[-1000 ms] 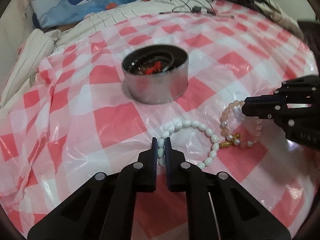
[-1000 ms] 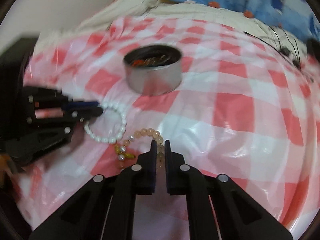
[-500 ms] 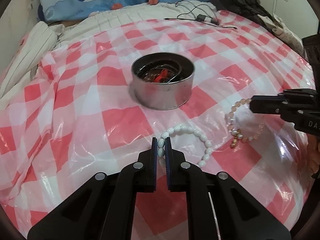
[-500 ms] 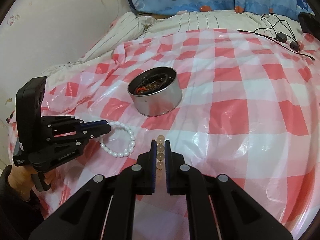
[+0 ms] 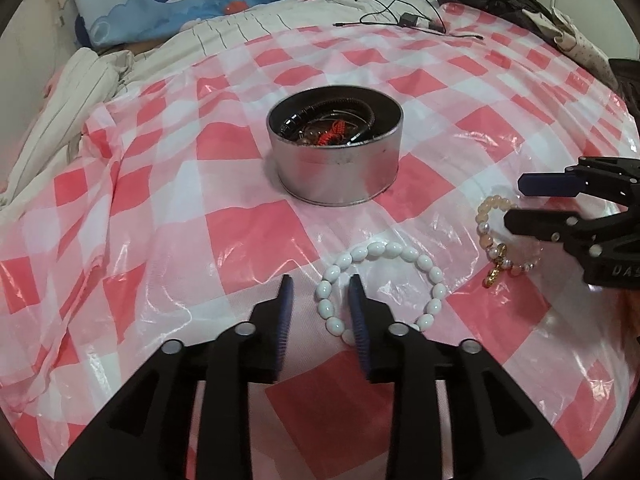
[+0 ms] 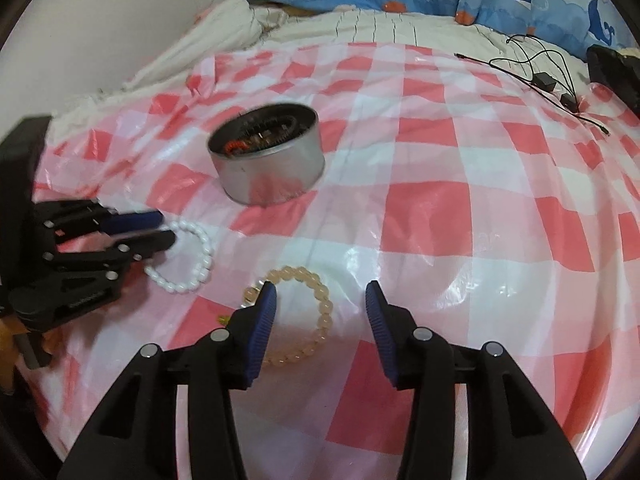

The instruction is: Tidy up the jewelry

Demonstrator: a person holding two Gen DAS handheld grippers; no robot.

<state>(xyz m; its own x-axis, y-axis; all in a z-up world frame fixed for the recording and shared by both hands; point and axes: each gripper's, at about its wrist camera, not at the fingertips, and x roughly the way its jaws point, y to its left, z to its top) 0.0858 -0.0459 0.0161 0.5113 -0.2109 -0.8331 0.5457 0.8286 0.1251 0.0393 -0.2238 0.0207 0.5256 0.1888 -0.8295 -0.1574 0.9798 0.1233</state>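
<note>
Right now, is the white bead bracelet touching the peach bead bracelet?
Apart. The left wrist view shows checked cloth between the white bead bracelet and the peach bead bracelet.

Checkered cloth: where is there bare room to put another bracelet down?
The checkered cloth is bare to the right of the silver tin, up to the black cable. It is also bare left of the tin in the left wrist view. In front of the tin it is crowded: white bead bracelet, peach bead bracelet, and the open left gripper and right gripper.

Two low, close wrist views from opposite sides, sharing tin [image 5: 335, 152] [image 6: 267, 156] and checked cloth [image 5: 200, 240] [image 6: 440, 208].
</note>
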